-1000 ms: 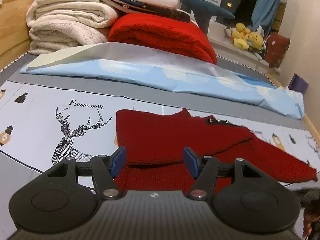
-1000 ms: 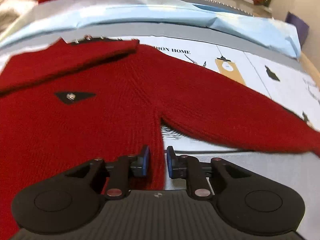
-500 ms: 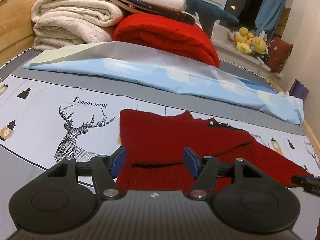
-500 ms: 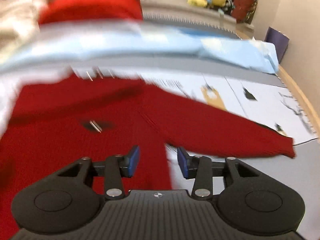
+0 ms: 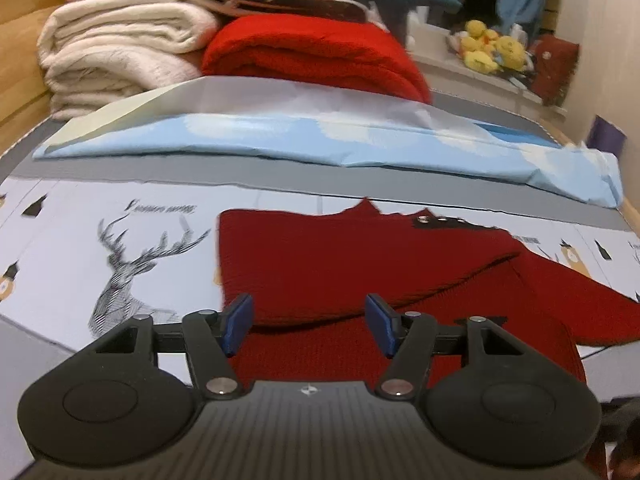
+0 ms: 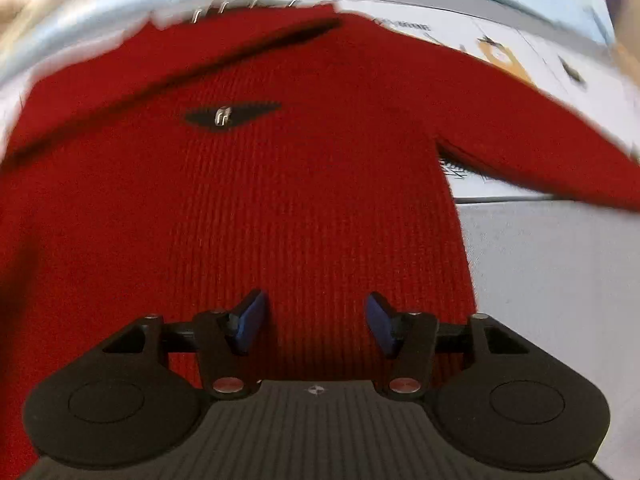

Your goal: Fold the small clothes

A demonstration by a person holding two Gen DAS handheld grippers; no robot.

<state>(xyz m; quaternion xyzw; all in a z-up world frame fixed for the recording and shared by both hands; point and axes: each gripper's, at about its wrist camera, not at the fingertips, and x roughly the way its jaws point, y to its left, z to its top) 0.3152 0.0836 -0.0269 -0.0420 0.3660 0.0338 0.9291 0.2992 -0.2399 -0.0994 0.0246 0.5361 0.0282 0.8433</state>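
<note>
My left tongs are narrowing with nothing pinched, and my right tongs are spreading, empty, both over the red knit sweater lying on the bed sheet. One sleeve looks folded across the body; the other sleeve lies outstretched, so most folds remain.

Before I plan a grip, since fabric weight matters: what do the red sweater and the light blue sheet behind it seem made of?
Red sweater: looks like a thick ribbed knit, wool or acrylic, matte; vertical ribs show clearly. Light blue sheet: seems a thin smooth woven cloth, likely cotton or a blend, with crisp creases and a slight sheen.
</note>
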